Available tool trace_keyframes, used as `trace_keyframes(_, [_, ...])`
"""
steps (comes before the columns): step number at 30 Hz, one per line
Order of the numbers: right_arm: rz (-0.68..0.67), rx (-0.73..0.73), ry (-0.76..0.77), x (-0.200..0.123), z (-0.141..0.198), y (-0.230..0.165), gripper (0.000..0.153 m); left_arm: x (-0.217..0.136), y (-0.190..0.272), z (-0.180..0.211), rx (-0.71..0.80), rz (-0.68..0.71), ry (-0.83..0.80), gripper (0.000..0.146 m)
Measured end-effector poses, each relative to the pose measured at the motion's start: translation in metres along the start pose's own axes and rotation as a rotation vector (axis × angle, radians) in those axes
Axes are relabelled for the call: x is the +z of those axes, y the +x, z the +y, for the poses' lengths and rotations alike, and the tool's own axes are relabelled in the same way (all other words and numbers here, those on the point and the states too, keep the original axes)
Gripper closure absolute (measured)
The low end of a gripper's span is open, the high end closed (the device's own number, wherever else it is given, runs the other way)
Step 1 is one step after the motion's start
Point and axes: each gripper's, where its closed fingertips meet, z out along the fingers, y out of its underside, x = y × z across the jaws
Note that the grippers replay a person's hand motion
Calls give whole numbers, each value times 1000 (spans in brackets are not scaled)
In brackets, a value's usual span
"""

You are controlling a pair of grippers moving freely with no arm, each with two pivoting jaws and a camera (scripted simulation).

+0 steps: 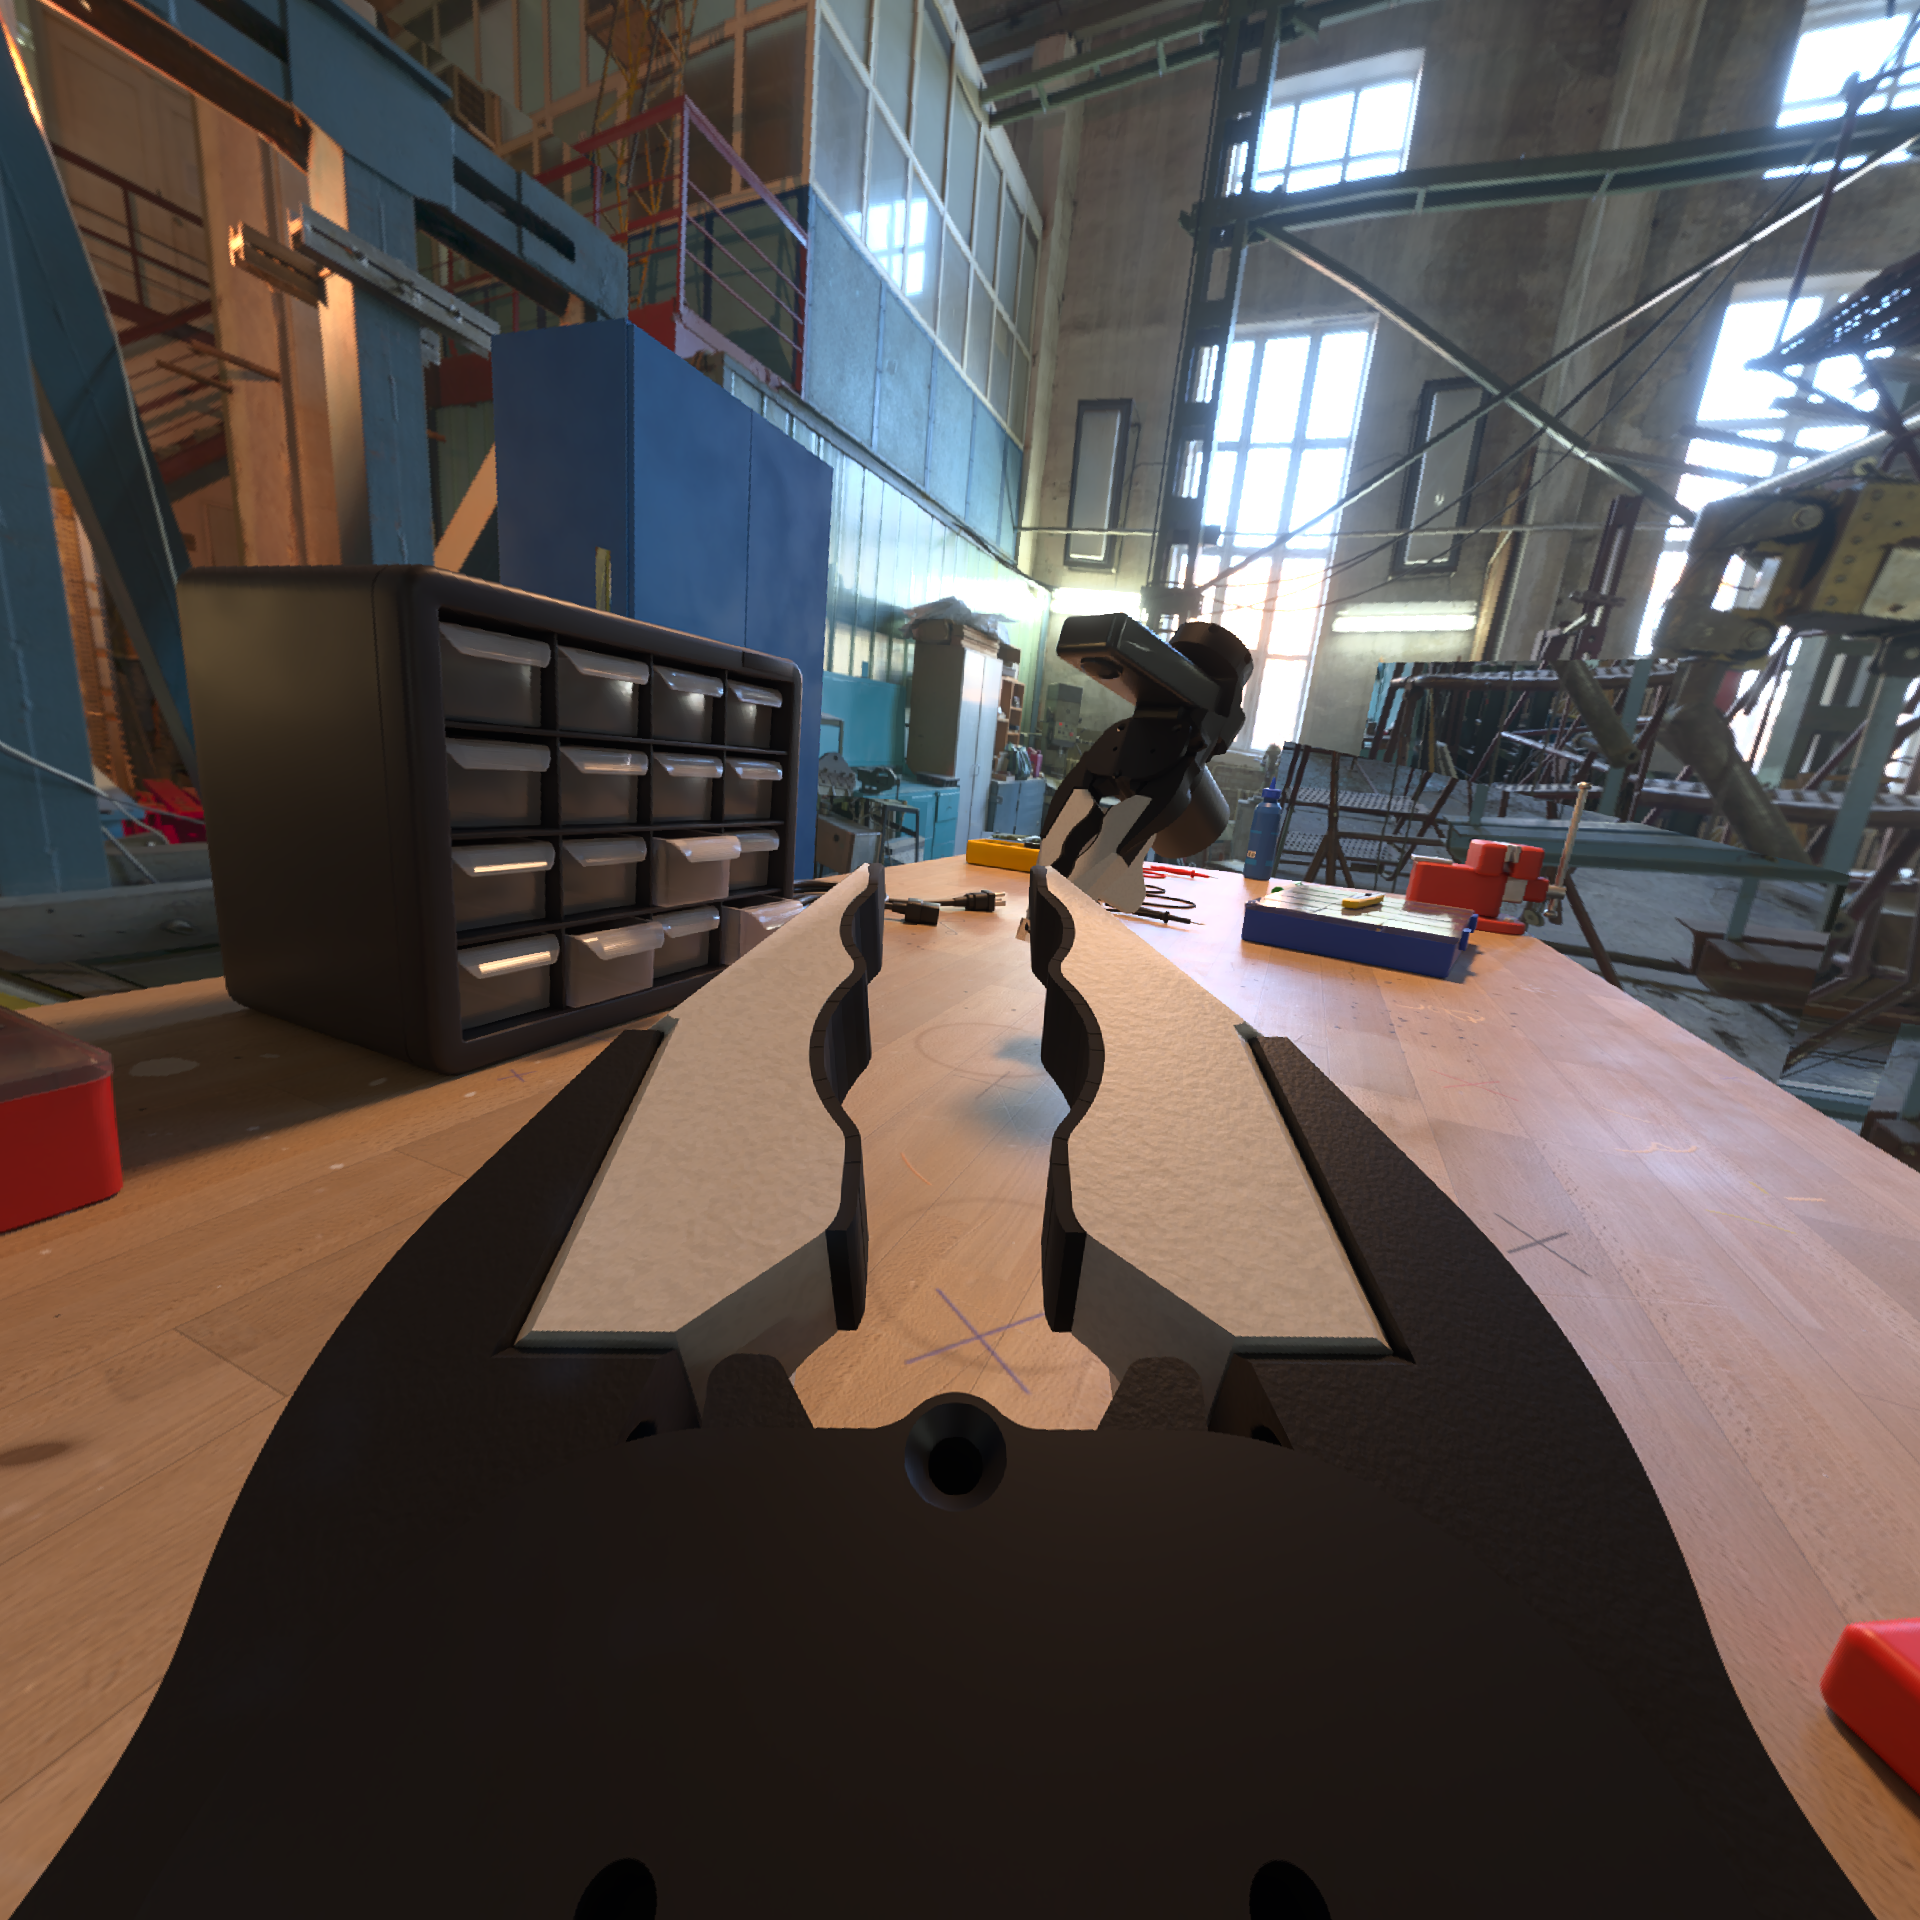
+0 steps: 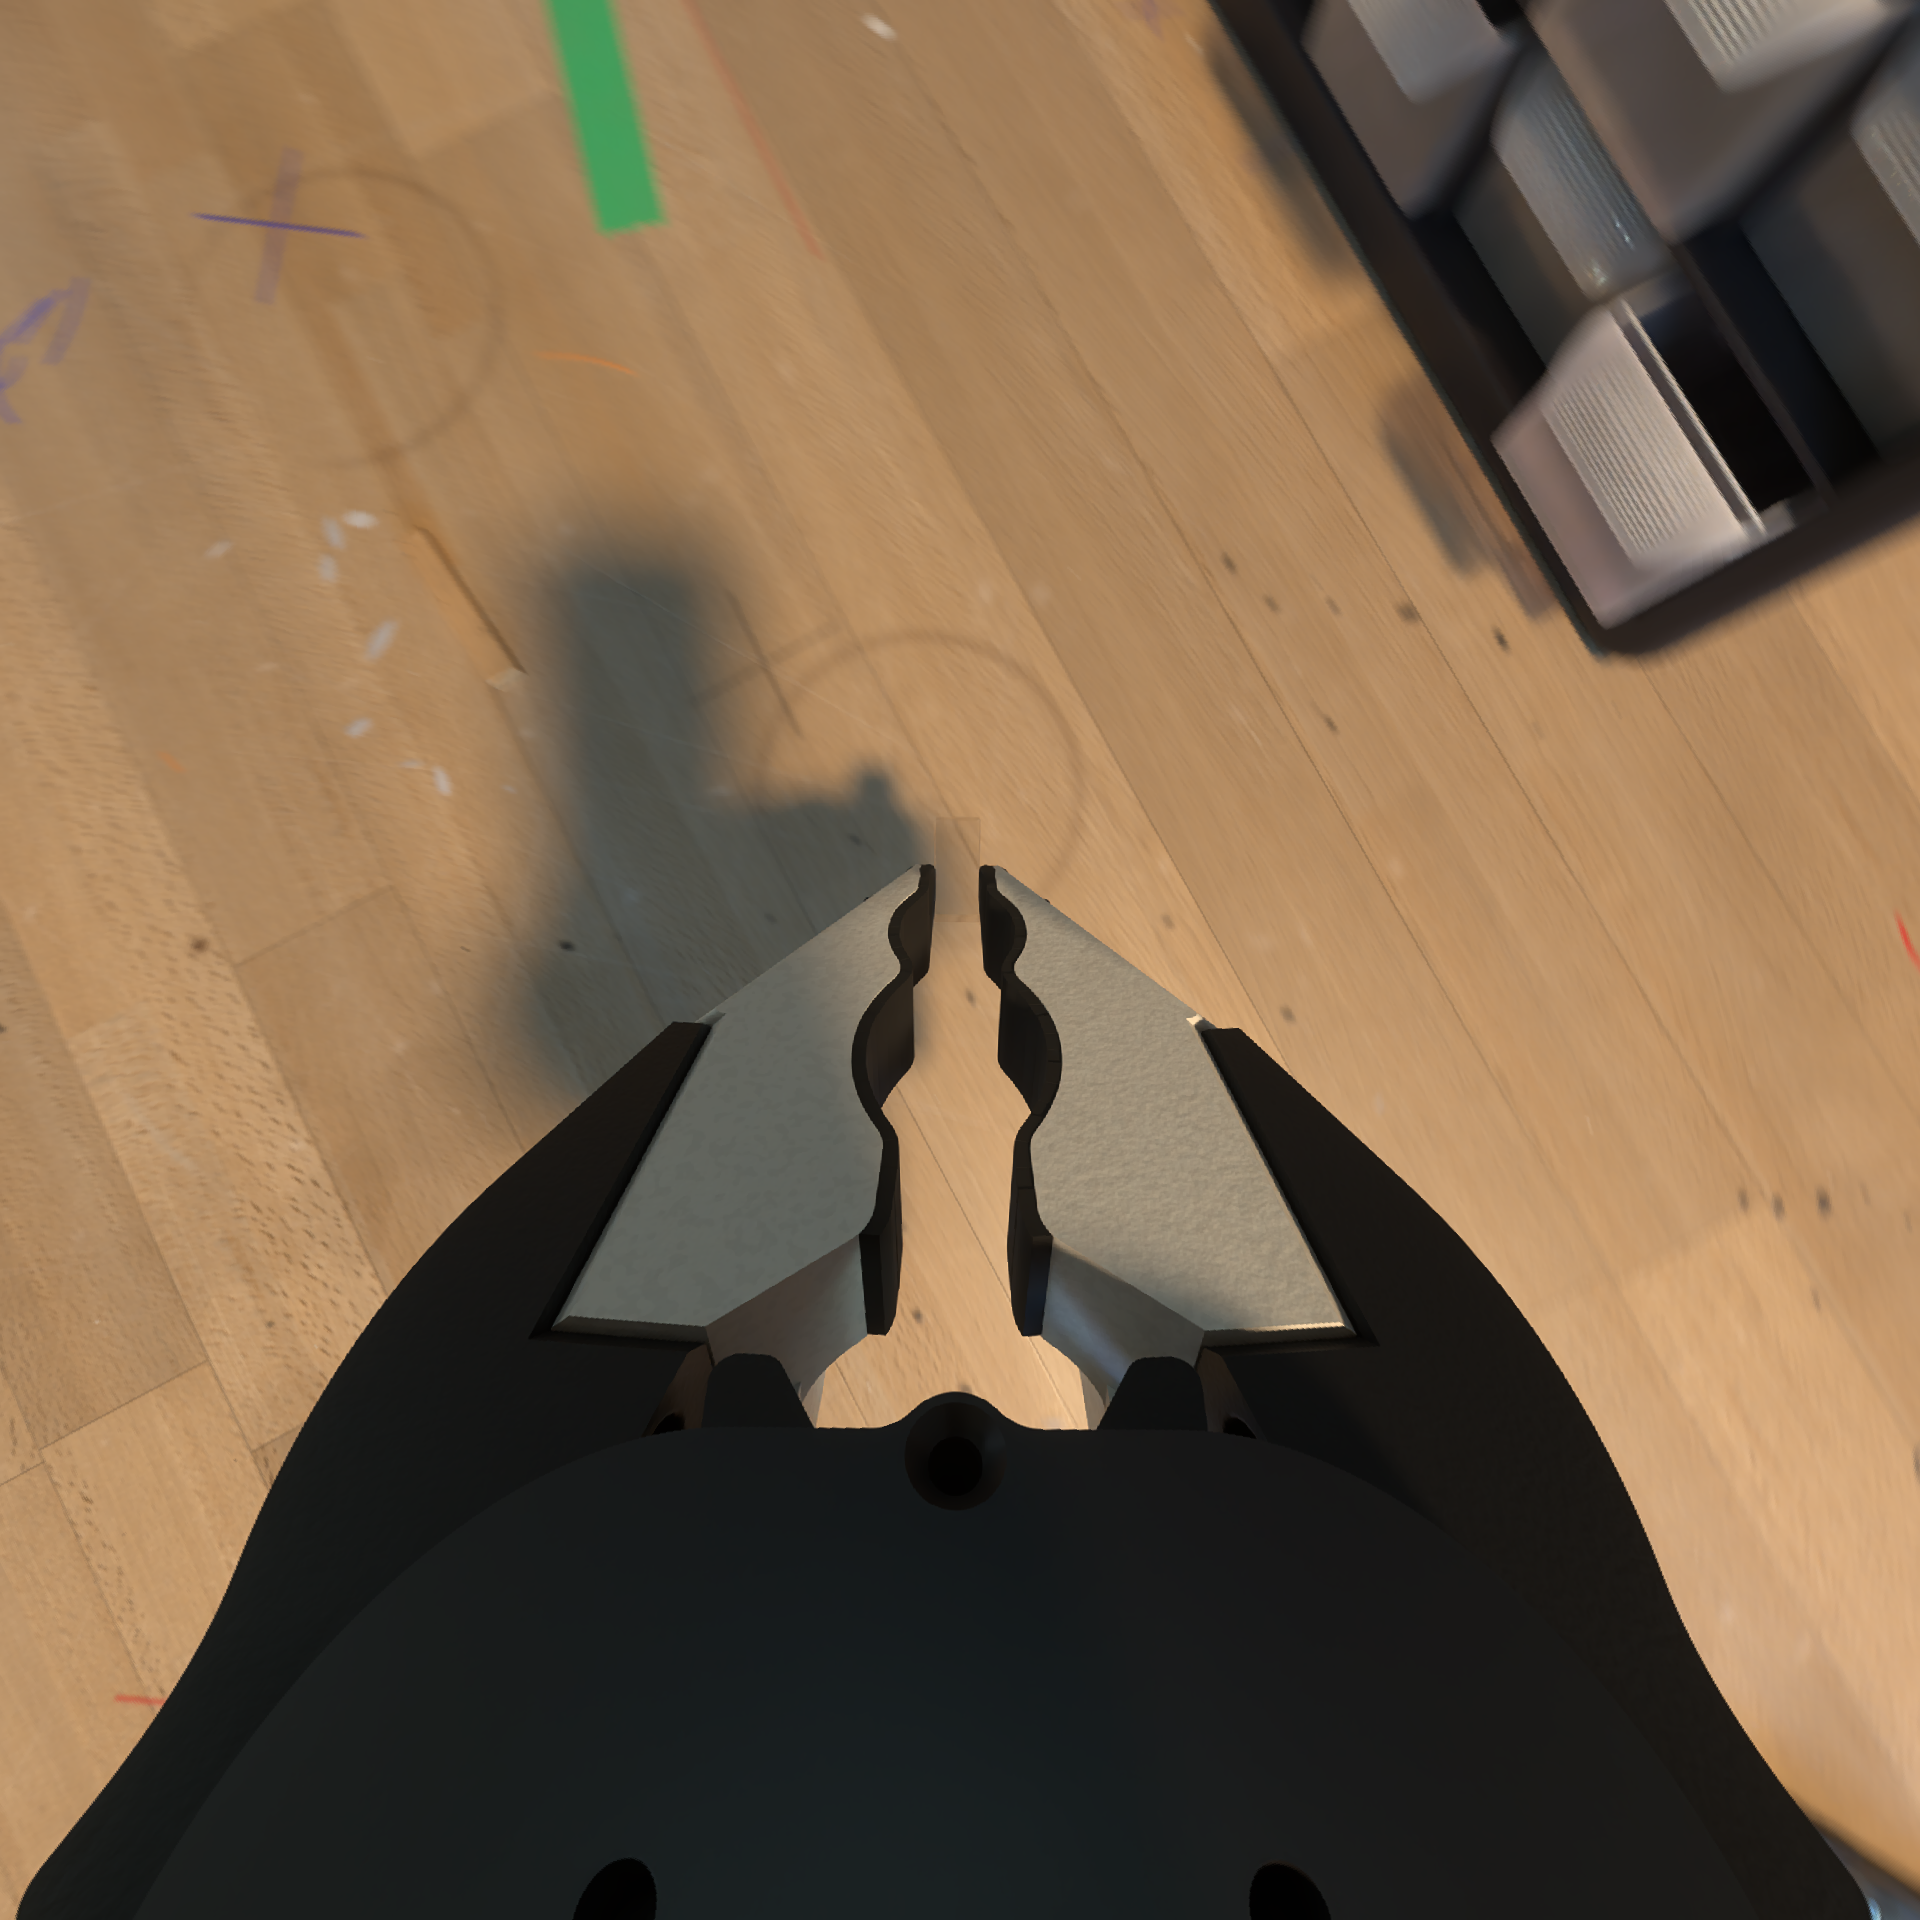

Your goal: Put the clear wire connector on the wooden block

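Observation:
In the right wrist view my right gripper points down at the wooden table, a little above it. Its jaws are nearly together on a small, faint, see-through piece, the clear wire connector, which sticks out just past the tips. In the left wrist view my left gripper is open and empty, held low over the table. The right gripper shows farther off there, tips down. No wooden block is in either view.
A black cabinet of small drawers stands at the left; its corner shows in the right wrist view. Red boxes, a blue case, a red vise and a black cable lie about. A green tape strip is on the table.

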Motion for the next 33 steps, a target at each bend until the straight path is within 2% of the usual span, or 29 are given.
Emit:
trace_keyframes(5, [-110,-165,30,23,-33,-41,145,1,-1,1,-5,-1,-5,118])
trace_keyframes(10, [-199,-272,20,42,-46,-73,144,1,-1,1,-3,-5,-6,119])
trace_keyframes(20, [-341,-419,-60,76,-46,-120,144,0,-1,0,-1,-1,-3,118])
trace_keyframes(33, [-415,-469,-136,92,-34,-138,145,0,0,0,0,3,-2,119])
